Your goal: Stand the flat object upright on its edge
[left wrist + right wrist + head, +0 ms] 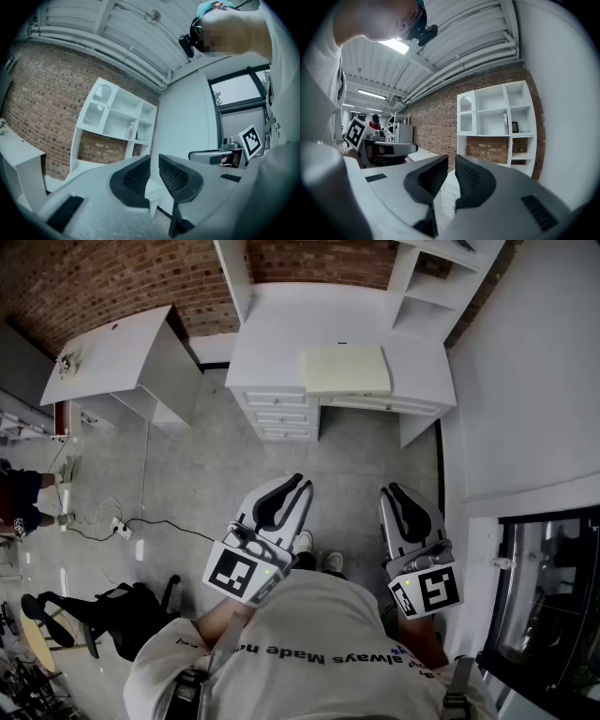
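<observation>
Two grippers are hovering over the floor, left gripper [299, 484] and right gripper [390, 489] both clenched empty; flat pale pad [345, 368] is lying on the white desk [270, 345].

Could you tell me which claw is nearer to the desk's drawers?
Left. In the head view the left claw sits below the drawers; the right claw is farther off, below and to their right.

"always Made" on the person's shirt [309, 629]
</observation>
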